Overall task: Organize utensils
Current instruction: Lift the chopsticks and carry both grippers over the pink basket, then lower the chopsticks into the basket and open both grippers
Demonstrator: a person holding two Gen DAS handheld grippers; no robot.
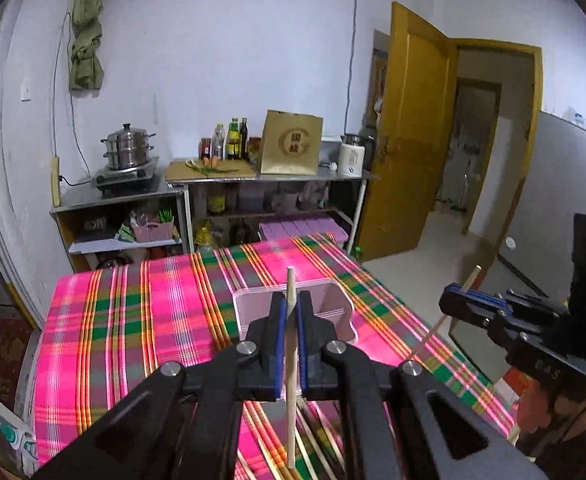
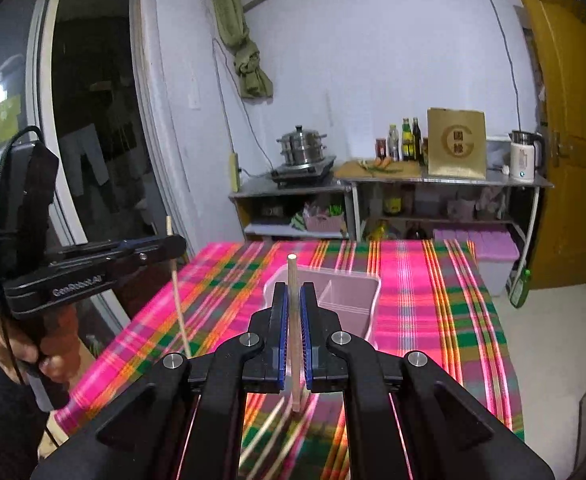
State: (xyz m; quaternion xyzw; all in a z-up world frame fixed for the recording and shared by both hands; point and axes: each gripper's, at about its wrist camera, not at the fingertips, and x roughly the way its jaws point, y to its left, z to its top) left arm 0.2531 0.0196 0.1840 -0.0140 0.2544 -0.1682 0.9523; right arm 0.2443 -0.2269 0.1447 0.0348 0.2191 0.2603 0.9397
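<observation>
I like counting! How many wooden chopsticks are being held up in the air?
2. One thin wooden chopstick is upright in the left gripper, and another wooden chopstick in the right gripper. More blurry sticks lie on the checked cloth below.

pink plaid tablecloth [image 1: 133, 320] with green and orange stripes, pale pink utensil holder [image 2: 349, 292], light wood chopstick [image 1: 291, 360], black left gripper [image 1: 291, 312] with blue pads, yellow door [image 1: 409, 128]

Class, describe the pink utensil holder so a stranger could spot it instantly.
Find the bright pink plaid tablecloth. Near its middle stands the pink utensil holder, a pale open-topped box with a divider inside; it is the only container on the cloth.
</observation>
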